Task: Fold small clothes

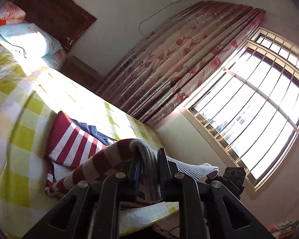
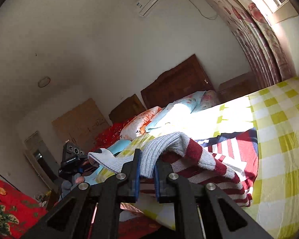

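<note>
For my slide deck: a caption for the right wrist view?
Right gripper pinches the striped sweater's grey hem above the checked bedsheet.

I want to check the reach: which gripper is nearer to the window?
Left. The left gripper, shut on the striped sweater, has the window close beside it; the right gripper faces the headboard.
</note>
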Available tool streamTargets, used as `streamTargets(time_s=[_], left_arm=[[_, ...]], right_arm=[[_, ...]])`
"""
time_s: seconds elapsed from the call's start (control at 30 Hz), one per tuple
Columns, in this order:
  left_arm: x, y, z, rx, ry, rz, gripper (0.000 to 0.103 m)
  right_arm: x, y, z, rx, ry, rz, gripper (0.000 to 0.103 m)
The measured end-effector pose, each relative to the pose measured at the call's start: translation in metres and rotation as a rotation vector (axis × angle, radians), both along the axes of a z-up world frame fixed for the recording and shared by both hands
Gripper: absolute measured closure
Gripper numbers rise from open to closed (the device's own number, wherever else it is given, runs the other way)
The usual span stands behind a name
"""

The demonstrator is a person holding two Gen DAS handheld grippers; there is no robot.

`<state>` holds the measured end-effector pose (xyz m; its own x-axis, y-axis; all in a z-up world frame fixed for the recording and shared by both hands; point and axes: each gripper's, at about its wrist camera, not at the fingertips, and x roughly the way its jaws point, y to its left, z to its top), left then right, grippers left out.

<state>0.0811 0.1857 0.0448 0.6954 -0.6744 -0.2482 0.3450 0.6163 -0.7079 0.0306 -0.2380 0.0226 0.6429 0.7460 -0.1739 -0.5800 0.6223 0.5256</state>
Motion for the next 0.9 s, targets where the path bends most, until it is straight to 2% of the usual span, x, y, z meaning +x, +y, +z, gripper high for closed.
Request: streamTargets(time_s=[0.03,0.13,0.23,0.3,0.5,0.6,0.7,0.8,0.9], left_arm=[[0.026,-0.004,-0.002,0.036,0.030,0.037,0.000],[0.059,0.000,-0.014,0.128,0.088,0.214,0.000],[0.054,0.005,-0.035,0.169,0.128,0.240,0.000],[0.049,0.004,-0.050,0.240,0.159,0.251,0.000],[0.057,-0.007,-0.090,0.473,0.261,0.273,0.000],[0.063,-0.016,-0.112,0.585,0.295,0.262,0.000],[0.059,-0.020,-0.123,0.588,0.298,0.220,0.000],[0.051,-0.019,-0.121,0.580,0.290,0.227,0.000],[0.043,-0.012,-0.125,0.527,0.305,0.221,0.000]], right_arm=[[0.024,0.003,0.001,-0.025,0.020,-0.053,0.085],[0.084,0.010,-0.014,-0.145,0.156,-0.169,0.075],[0.094,-0.004,-0.034,-0.180,0.232,-0.262,0.075],[0.087,-0.012,-0.045,-0.218,0.243,-0.290,0.075],[0.095,-0.023,-0.078,-0.423,0.331,-0.319,0.075],[0.098,-0.024,-0.101,-0.459,0.397,-0.314,0.075],[0.087,-0.024,-0.116,-0.453,0.418,-0.310,0.075],[0.070,-0.028,-0.118,-0.429,0.434,-0.292,0.075],[0.049,-0.030,-0.118,-0.435,0.433,-0.273,0.075]])
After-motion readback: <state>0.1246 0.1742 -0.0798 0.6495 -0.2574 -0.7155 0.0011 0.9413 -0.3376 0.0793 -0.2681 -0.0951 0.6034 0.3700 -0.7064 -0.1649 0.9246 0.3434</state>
